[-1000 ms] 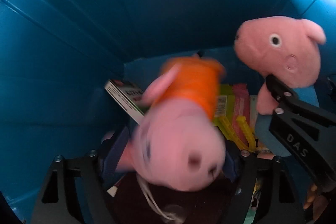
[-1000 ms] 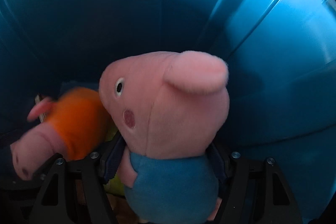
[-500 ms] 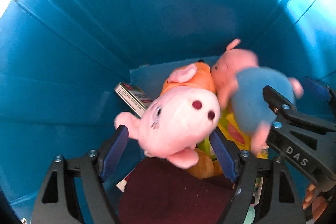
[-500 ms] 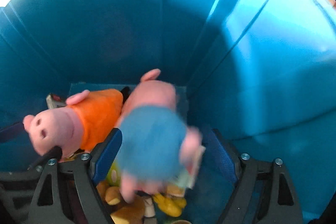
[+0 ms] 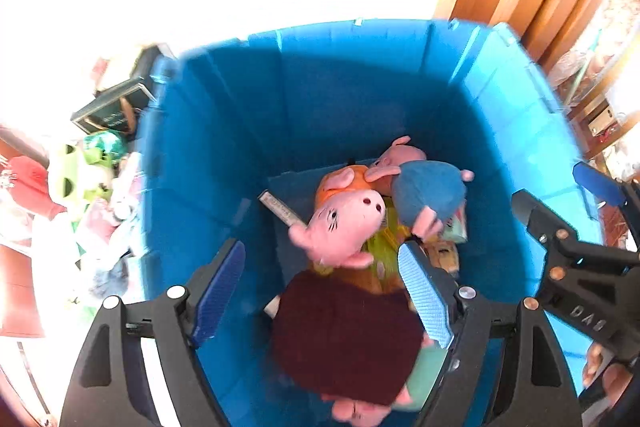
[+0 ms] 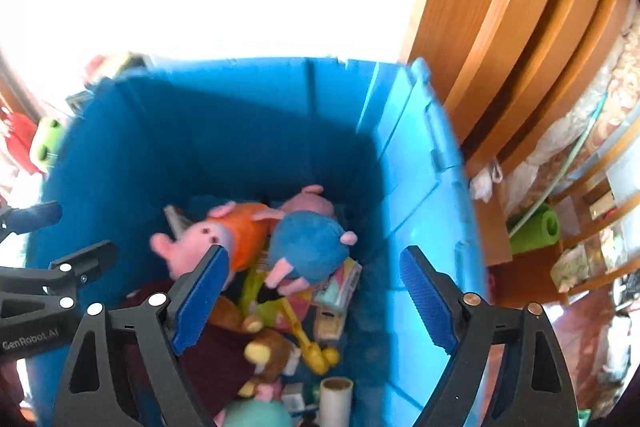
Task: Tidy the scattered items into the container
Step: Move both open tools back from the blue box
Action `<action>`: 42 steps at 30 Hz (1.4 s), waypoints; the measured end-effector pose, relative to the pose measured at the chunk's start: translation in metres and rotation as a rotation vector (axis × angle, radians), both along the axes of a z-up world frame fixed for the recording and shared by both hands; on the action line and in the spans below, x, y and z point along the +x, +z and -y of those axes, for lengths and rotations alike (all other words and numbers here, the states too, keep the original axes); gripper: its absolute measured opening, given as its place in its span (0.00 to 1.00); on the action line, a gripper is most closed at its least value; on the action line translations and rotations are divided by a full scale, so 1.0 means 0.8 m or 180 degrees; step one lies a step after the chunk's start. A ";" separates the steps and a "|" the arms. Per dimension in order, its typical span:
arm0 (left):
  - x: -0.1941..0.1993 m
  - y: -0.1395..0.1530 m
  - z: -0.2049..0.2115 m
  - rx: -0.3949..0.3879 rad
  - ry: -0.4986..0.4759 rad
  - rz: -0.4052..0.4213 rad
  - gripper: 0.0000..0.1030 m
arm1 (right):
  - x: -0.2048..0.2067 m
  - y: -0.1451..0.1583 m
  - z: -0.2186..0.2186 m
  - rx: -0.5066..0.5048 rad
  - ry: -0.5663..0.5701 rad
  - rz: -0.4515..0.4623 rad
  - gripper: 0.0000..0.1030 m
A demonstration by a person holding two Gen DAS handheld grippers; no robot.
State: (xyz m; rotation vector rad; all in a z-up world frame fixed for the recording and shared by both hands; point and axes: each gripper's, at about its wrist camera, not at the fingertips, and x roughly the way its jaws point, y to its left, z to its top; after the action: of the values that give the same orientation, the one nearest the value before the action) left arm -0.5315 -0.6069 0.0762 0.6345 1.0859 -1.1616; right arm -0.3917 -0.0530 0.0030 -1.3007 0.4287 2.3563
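Two plush pigs lie low in the tall blue plastic bin (image 5: 224, 163), and from my left wrist view the left gripper (image 5: 320, 291) hangs above them with jaws spread and nothing between the pads. The orange-dressed pink plush pig (image 5: 344, 223) is face-up right below the fingertips, the blue-dressed pink plush pig (image 5: 424, 195) touching it on the far side, a dark maroon soft toy (image 5: 344, 331) nearer the camera. The scattered heap of soft toys and packets (image 5: 100, 195) lies outside the left wall; I judge that's what's left. Risk: swinging over for it, I could clip the bin's rim and tip it. From the right wrist view the right gripper (image 6: 312, 291) is over the bin, jaws opening, empty; the blue pig (image 6: 308, 243) lies well below, on the orange pig (image 6: 216, 239), among yellow plastic pieces (image 6: 304, 339) and a cardboard tube (image 6: 336, 395). The other tool (image 6: 52, 279) sits close on the left; I judge the two could knock together. The pile looks loose, so further drops may slide.
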 end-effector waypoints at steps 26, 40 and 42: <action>-0.047 0.099 -0.435 -0.1695 0.0269 0.0646 0.95 | 0.263 0.141 0.318 0.0634 0.0013 -0.1053 1.00; -0.043 0.057 -0.552 -0.1840 0.0625 0.0803 0.95 | 0.293 0.114 0.437 0.0364 -0.0077 -0.1381 1.00; -0.041 0.055 -0.556 -0.1779 0.0763 0.0853 0.95 | 0.293 0.112 0.442 0.0364 -0.0086 -0.1381 1.00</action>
State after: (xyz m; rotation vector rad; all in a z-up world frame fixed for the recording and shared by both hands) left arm -0.5646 -0.1619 0.1201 0.2041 0.5515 -1.0686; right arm -0.1570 -0.4066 0.0922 -0.7229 0.4257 2.5942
